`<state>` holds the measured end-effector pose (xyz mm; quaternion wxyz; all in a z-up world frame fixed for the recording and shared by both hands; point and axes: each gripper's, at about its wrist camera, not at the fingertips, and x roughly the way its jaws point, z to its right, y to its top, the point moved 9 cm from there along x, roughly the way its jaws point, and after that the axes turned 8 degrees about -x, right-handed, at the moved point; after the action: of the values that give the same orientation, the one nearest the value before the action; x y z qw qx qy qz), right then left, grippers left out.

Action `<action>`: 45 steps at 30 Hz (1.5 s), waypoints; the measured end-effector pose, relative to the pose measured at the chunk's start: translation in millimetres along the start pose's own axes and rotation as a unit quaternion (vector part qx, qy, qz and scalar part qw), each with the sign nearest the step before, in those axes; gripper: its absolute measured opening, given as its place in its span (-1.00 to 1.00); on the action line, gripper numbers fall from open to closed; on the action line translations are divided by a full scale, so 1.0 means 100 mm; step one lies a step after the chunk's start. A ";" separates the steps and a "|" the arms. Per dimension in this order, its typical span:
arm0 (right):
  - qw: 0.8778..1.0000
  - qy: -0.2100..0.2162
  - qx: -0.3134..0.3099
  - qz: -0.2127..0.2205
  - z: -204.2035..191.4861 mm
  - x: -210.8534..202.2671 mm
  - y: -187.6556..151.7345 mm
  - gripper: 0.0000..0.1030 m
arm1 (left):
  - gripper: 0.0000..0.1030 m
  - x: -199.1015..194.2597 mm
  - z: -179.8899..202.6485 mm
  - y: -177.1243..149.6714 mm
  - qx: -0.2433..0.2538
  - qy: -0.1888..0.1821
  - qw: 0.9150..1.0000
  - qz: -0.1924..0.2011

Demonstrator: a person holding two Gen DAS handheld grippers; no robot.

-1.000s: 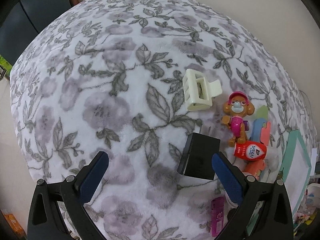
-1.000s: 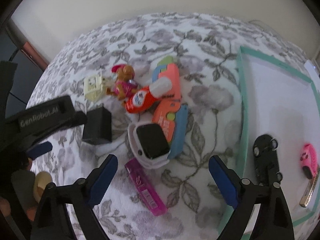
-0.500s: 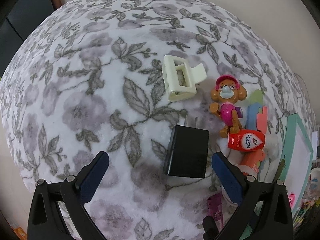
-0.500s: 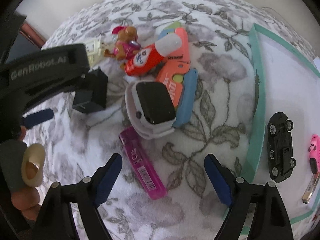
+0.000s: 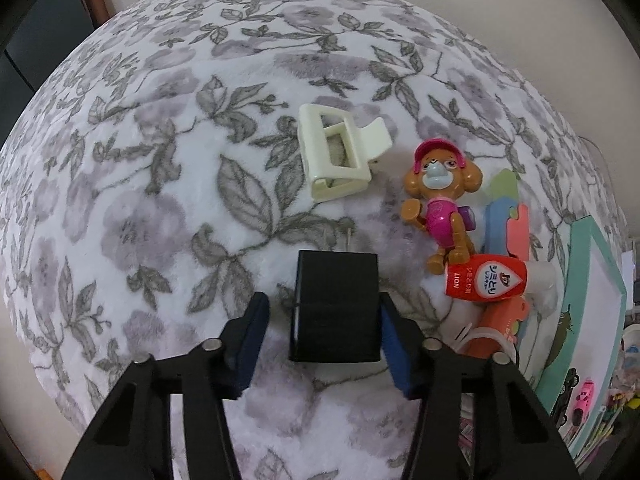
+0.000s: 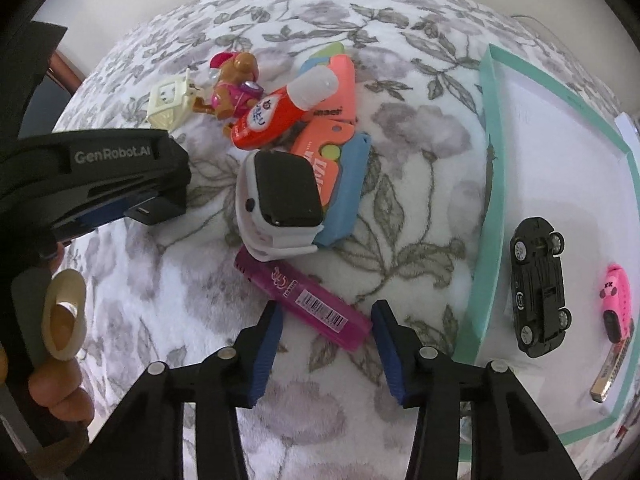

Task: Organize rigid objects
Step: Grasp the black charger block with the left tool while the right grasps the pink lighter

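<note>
Left claw (image 5: 322,334): spread, straddling the black charger (image 5: 335,306), which lies flat on the floral blanket (image 5: 160,200). Right pad touches or nearly touches its side; left pad stands just clear. Its prongs point away from the claw.

Right claw (image 6: 326,346): spread, empty. The magenta lighter (image 6: 302,300) lies between and just ahead of its pads, long axis diagonal to the closing line. Judgement: wrist rotation needed first. Tray (image 6: 490,200) sits right.
</note>
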<state>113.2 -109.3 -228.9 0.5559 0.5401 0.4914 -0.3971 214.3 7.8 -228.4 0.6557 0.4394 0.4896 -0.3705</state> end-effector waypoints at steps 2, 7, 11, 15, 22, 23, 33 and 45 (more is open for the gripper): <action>1.000 0.001 -0.003 -0.002 0.01 0.00 -0.02 -0.12 | -0.16 -0.01 0.03 -0.01 0.005 -0.001 1.000 -0.001; 1.000 0.009 -0.005 -0.012 0.13 -0.06 0.01 -0.26 | -0.16 -0.03 0.04 -0.05 0.013 0.013 1.000 -0.012; 1.000 0.013 -0.006 -0.018 0.08 -0.07 -0.04 -0.33 | -0.16 -0.05 0.00 -0.10 0.017 0.032 0.999 -0.021; 0.999 0.019 -0.017 -0.028 -0.01 -0.07 -0.09 -0.44 | -0.16 -0.04 -0.09 -0.20 0.023 0.046 0.998 -0.033; 0.997 0.045 -0.034 -0.043 -0.24 -0.07 -0.20 -0.56 | -0.16 -0.04 -0.21 -0.34 0.013 0.041 0.998 -0.051; 0.997 0.045 -0.036 -0.043 -0.26 -0.06 -0.21 -0.56 | -0.16 -0.05 -0.23 -0.36 0.013 0.041 0.998 -0.051; 0.998 0.037 -0.034 -0.024 -0.27 -0.06 -0.08 -0.50 | -0.17 -0.07 -0.28 -0.41 0.013 0.042 0.998 -0.055; 0.999 0.021 -0.036 -0.004 -0.22 -0.04 0.22 -0.26 | -0.17 -0.03 -0.29 -0.39 0.007 0.039 0.997 -0.060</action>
<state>130.7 -85.5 -218.9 0.5632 0.5261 0.5192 -0.3695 168.9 21.6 -237.9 0.6094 0.4284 0.5375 -0.3952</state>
